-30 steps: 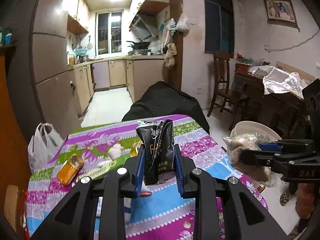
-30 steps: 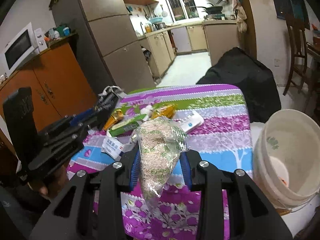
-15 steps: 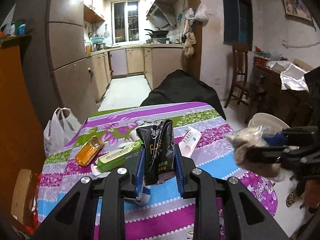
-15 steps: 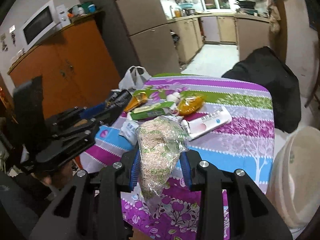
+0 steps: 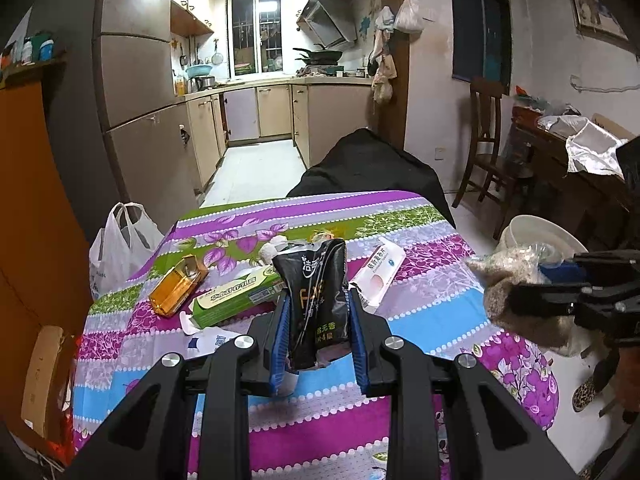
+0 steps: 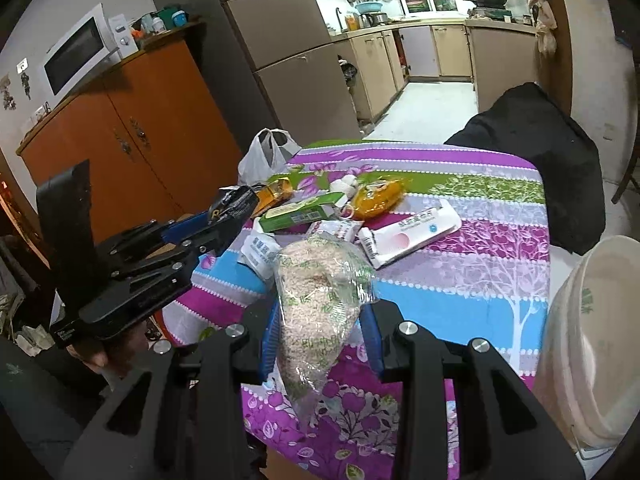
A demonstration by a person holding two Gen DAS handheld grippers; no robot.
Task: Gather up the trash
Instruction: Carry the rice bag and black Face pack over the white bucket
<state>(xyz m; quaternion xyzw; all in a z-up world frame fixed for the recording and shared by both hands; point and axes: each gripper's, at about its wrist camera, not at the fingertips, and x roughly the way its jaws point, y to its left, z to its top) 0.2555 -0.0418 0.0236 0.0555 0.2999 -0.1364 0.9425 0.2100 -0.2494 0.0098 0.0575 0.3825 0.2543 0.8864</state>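
The left hand-held gripper [image 5: 316,312] is closed on a black pouch [image 5: 314,296], pinched upright between its blue pads and lifted clear of the surface [image 5: 432,320]. The right hand-held gripper [image 6: 320,332] is closed on a clear bag [image 6: 320,300] of pale grains, which bulges above the pads and hangs limp below them. Both pieces of trash are held in the air, likely so they can be carried off together.

A white bucket [image 6: 592,320] stands just off the surface's right edge, near the right gripper; it seems to be where the trash is meant to go, and the grain bag is the closer of the two.

More trash lies on the flowered cloth: a green box [image 5: 236,294], an amber bottle [image 5: 178,288], a white packet [image 6: 412,232] and a yellow bag [image 6: 378,196], clustered toward the far left.
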